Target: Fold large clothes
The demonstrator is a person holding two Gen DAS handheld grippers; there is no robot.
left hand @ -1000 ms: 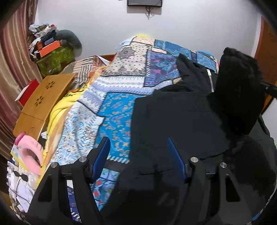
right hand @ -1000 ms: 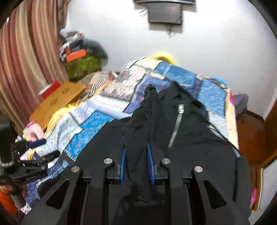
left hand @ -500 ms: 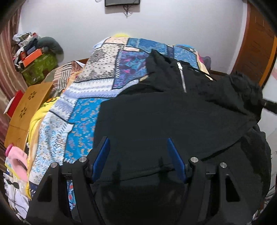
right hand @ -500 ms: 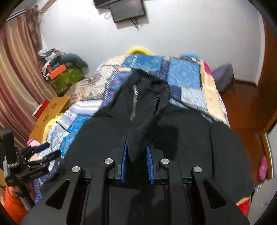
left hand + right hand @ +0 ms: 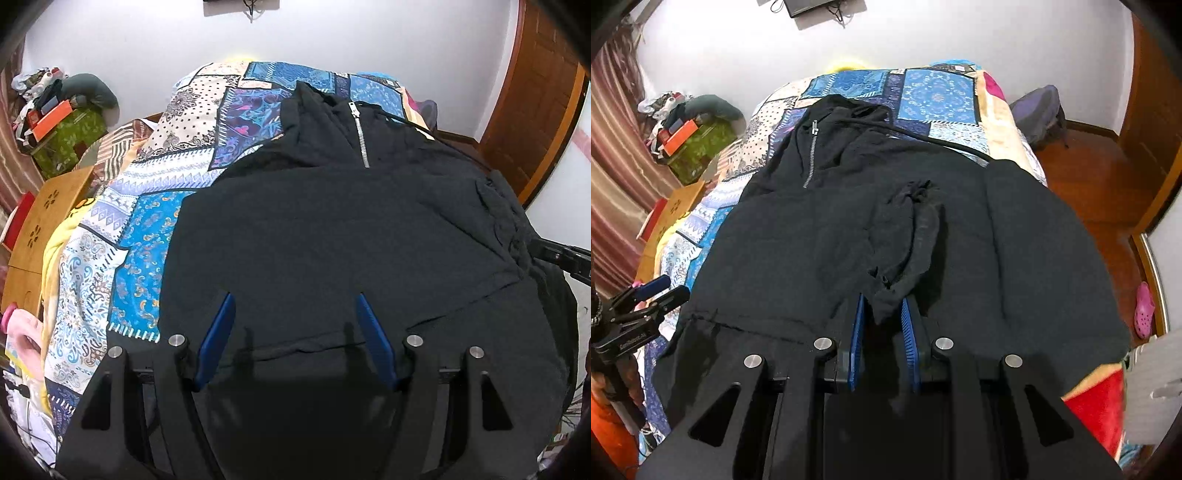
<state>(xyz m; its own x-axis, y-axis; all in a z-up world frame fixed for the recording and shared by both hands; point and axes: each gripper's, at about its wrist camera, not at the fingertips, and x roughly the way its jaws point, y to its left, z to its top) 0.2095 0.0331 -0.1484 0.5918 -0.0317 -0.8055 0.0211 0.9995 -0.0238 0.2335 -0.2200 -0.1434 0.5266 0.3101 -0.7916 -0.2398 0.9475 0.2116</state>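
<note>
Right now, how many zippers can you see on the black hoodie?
1: a metal zipper running down from the collar of the black hoodie at its far end. Others may be hidden in folds.

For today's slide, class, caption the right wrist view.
Right gripper pinches a sleeve of the black zip-up hoodie lying on the patchwork quilt.

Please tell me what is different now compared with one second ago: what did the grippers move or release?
The right hand-held gripper, still shut on the sleeve, carried it from raised over the black jacket down across the body, where it now drapes. The left hand-held gripper stayed open, holding nothing, and shifted from the jacket's left edge to over its middle. Nothing was let go. The jacket stays on the patchwork bedspread.
</note>
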